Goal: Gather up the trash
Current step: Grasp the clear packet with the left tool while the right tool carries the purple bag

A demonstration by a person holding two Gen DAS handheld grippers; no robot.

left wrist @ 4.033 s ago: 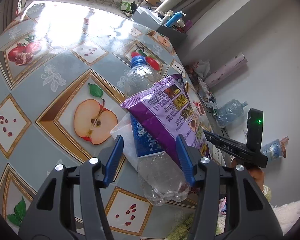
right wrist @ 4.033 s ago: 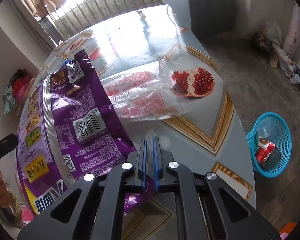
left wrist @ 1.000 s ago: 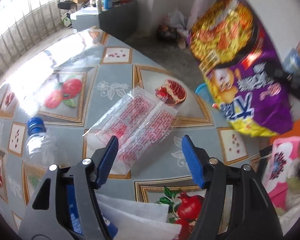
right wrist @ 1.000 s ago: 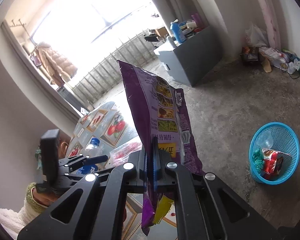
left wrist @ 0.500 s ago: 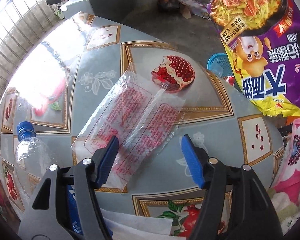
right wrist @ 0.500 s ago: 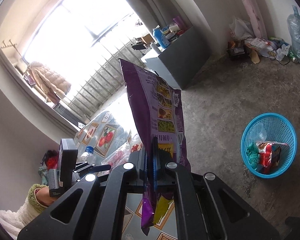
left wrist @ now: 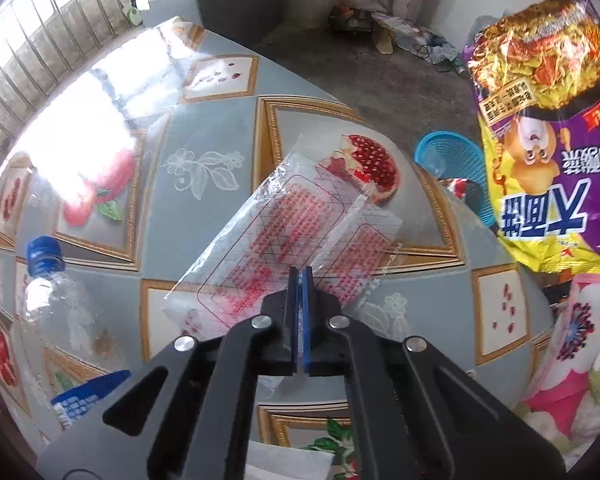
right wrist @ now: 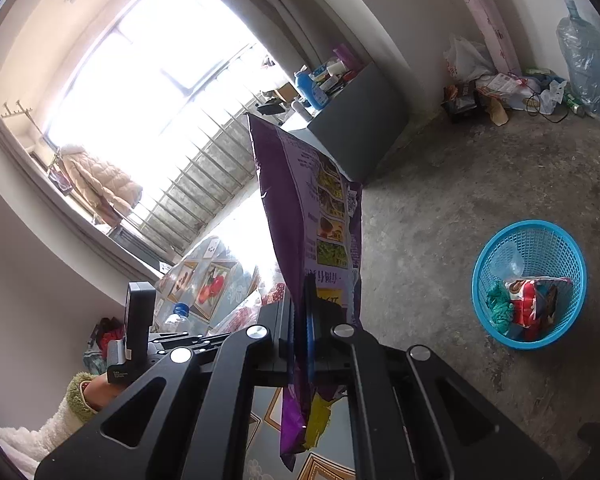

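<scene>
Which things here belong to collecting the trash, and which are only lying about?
For the job:
- purple snack bag, in right hand-held gripper
- clear wrapper, under left hand-held gripper
- plastic bottle
- blue basket

Lying about:
- grey cabinet
- water jug

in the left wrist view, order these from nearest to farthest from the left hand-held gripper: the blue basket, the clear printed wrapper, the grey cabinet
1. Clear printed wrapper: on the table, pinched at the left hand-held gripper.
2. Blue basket: on the floor past the table's right edge.
3. Grey cabinet: far back, top of view.
</scene>
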